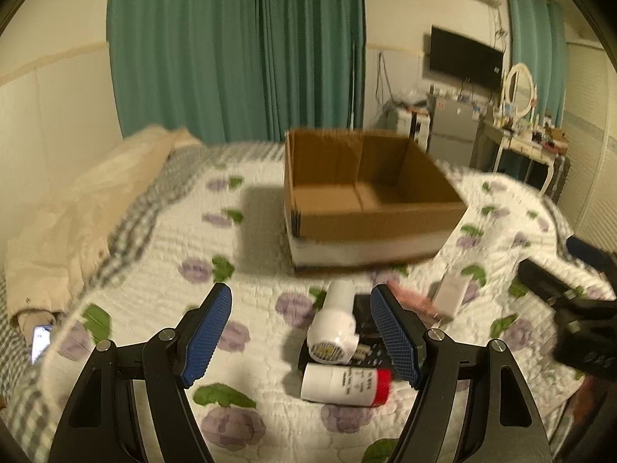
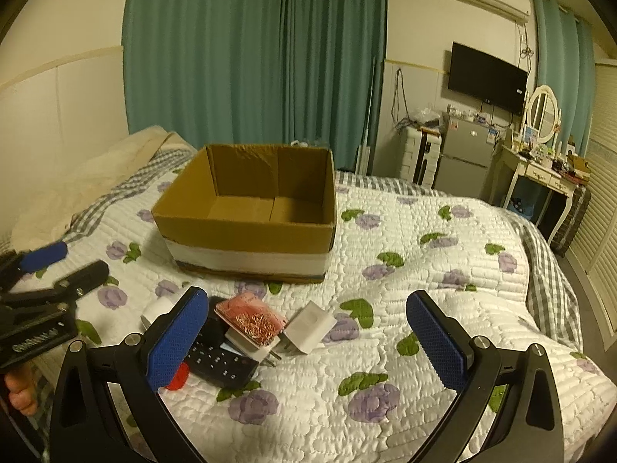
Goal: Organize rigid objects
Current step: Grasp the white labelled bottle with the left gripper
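An open, empty cardboard box (image 1: pixel 366 196) (image 2: pixel 250 208) stands on the quilted bed. In front of it lies a pile: a white bottle (image 1: pixel 334 324), a white bottle with a red cap (image 1: pixel 343 382), a black remote (image 2: pixel 219 359), a box of copper paper clips (image 2: pixel 250 322) and a white charger (image 2: pixel 310 326) (image 1: pixel 451 293). My left gripper (image 1: pixel 308 337) is open and empty, its jaws standing around the two bottles. My right gripper (image 2: pixel 308 341) is open and empty, just in front of the charger and clip box.
A beige pillow (image 1: pixel 77 208) lies at the bed's left, with a lit phone (image 1: pixel 40 341) by it. Green curtains (image 2: pixel 250 50), a TV, a small fridge (image 2: pixel 466 158) and a dressing table (image 2: pixel 540 169) stand beyond the bed.
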The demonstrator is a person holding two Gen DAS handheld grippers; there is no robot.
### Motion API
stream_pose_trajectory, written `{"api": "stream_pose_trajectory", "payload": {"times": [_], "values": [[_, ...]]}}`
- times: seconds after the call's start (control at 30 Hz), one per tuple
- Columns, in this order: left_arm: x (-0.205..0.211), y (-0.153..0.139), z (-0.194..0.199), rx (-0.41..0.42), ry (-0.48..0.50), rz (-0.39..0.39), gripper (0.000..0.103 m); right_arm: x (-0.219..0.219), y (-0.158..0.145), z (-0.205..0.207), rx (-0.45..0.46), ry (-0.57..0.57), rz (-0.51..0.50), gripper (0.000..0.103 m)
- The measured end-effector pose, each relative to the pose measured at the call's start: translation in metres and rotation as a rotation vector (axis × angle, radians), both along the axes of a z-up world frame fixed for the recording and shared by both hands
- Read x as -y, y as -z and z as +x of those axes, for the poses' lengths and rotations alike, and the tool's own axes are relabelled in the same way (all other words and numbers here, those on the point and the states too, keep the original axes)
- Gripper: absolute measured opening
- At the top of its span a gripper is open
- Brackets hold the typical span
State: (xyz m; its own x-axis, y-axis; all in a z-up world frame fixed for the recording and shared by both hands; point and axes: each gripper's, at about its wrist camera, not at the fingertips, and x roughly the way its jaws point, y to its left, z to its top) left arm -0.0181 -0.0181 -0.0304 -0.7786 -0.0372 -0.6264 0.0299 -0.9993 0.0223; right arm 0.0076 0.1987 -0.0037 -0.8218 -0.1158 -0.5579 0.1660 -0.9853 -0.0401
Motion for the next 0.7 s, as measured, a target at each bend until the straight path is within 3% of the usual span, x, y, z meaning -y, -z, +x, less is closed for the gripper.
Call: {"api": "stream_pose_trajectory", "payload": {"times": [0.23,0.53,0.67,0.7], "values": [[-0.006,0.055,-0.023,0.149,0.021,-0.018,0.077,-0.001,0.019,-0.012,0.065,0.003,0.005,0.103],[-0.018,0.079,-0.047,0.207,0.099,-0.03,0.077,-0.001,0.038,-0.026,0.121,0.003,0.004,0.103],[-0.022,0.085,-0.059,0.229,0.139,-0.007,0.074,0.001,0.045,-0.031,0.141,0.001,0.014,0.103],[-0.022,0.085,-0.059,0.229,0.153,0.005,0.064,0.002,0.047,-0.033,0.145,-0.001,0.02,0.103]]}}
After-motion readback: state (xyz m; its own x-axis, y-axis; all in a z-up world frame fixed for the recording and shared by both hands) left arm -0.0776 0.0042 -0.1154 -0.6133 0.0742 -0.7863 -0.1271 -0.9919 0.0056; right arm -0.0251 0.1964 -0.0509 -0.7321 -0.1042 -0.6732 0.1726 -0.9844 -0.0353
